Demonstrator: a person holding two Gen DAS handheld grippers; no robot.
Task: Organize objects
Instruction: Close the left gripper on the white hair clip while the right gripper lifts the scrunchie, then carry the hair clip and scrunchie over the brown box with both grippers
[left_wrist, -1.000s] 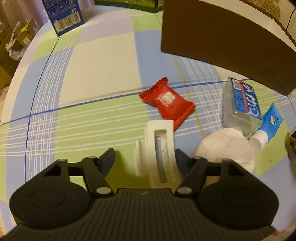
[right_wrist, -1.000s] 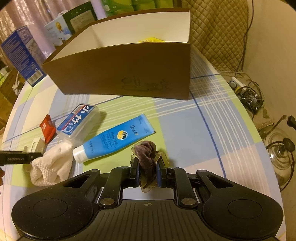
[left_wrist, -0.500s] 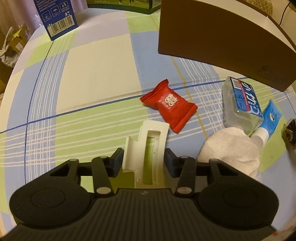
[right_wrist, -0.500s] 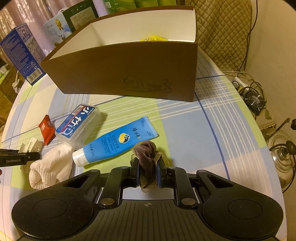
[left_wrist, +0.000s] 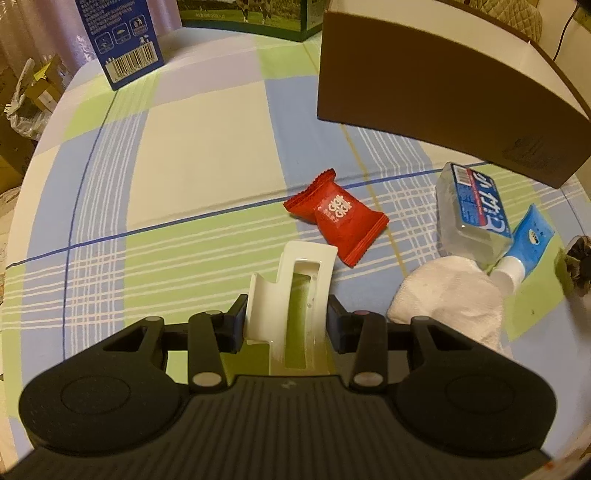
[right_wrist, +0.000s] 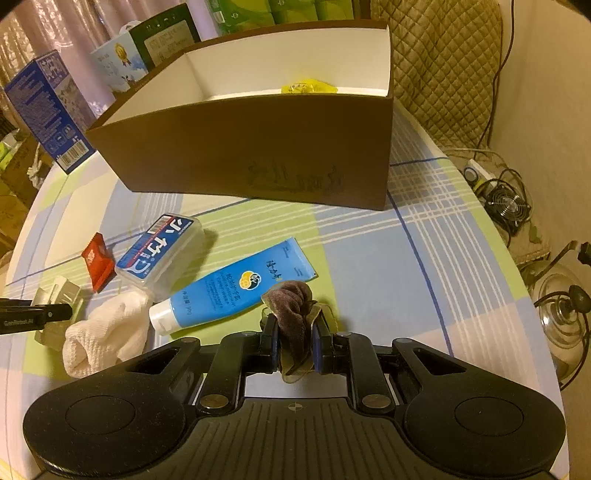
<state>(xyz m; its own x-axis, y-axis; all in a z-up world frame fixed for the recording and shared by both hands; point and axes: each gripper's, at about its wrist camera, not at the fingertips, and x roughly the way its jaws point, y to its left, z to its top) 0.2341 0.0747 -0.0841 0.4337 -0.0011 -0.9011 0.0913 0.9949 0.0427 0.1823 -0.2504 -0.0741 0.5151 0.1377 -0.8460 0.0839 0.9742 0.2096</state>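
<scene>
My left gripper (left_wrist: 286, 321) is shut on a white hair claw clip (left_wrist: 306, 291), low over the checked tablecloth. A red candy packet (left_wrist: 336, 218) lies just beyond the clip. A white rolled cloth (left_wrist: 454, 291), a clear floss box with a blue label (left_wrist: 476, 210) and a blue tube (left_wrist: 528, 243) lie to the right. My right gripper (right_wrist: 293, 332) is shut on a brown scrunchie (right_wrist: 291, 306), near the blue tube (right_wrist: 236, 288). Behind stands the open brown box (right_wrist: 258, 147) with a yellow item (right_wrist: 308, 88) inside.
A blue carton (left_wrist: 122, 40) and a green carton (left_wrist: 251, 18) stand at the table's far side. A quilted chair back (right_wrist: 443, 55) rises behind the box. Off the right table edge, cables and a small fan (right_wrist: 506, 199) lie on the floor.
My left fingers have closed from wide apart onto the white clip. The right gripper, holding the scrunchie throughout, has risen a little, so more of the box's inside shows.
</scene>
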